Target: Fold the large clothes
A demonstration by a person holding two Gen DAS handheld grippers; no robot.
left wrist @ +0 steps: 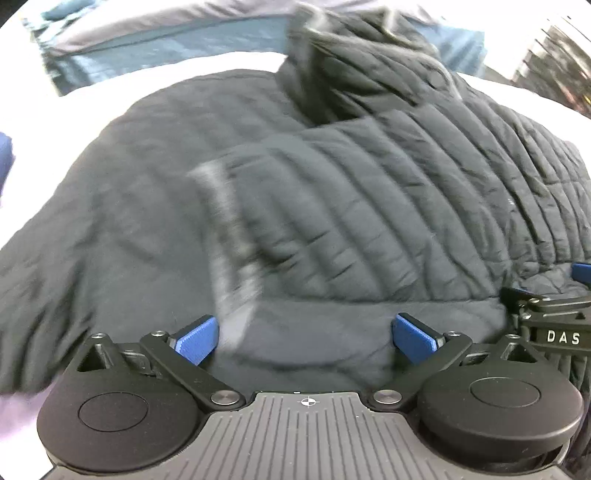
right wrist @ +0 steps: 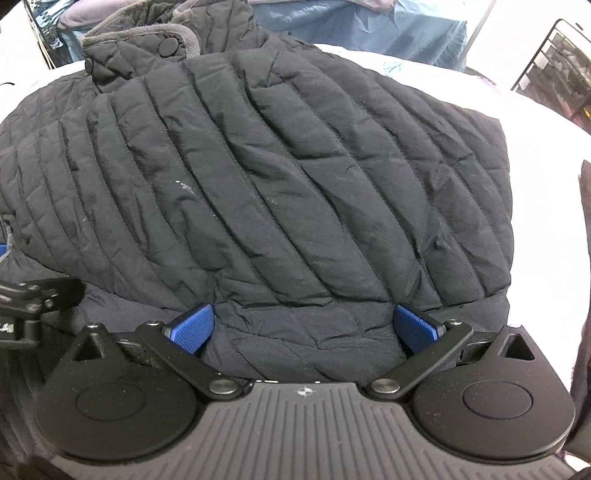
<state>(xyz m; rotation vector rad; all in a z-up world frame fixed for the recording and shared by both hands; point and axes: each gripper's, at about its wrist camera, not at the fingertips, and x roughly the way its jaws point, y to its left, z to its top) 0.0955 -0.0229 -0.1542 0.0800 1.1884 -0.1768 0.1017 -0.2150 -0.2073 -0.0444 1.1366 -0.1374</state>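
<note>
A black quilted jacket (right wrist: pixel 280 177) lies spread on a white surface (right wrist: pixel 546 192), collar (right wrist: pixel 147 40) at the far side. It fills the left wrist view too (left wrist: pixel 332 206), which is blurred. My right gripper (right wrist: pixel 304 330) is open, its blue pads (right wrist: pixel 192 328) spread just above the jacket's near hem. My left gripper (left wrist: pixel 304 338) is open over the near hem as well, holding nothing. The right gripper's body (left wrist: pixel 554 325) shows at the right edge of the left wrist view.
Blue fabric (right wrist: pixel 369 29) lies beyond the far edge of the white surface. A black wire rack (right wrist: pixel 557 70) stands at the far right. Blue and grey cloth (left wrist: pixel 147 40) shows at the back in the left wrist view.
</note>
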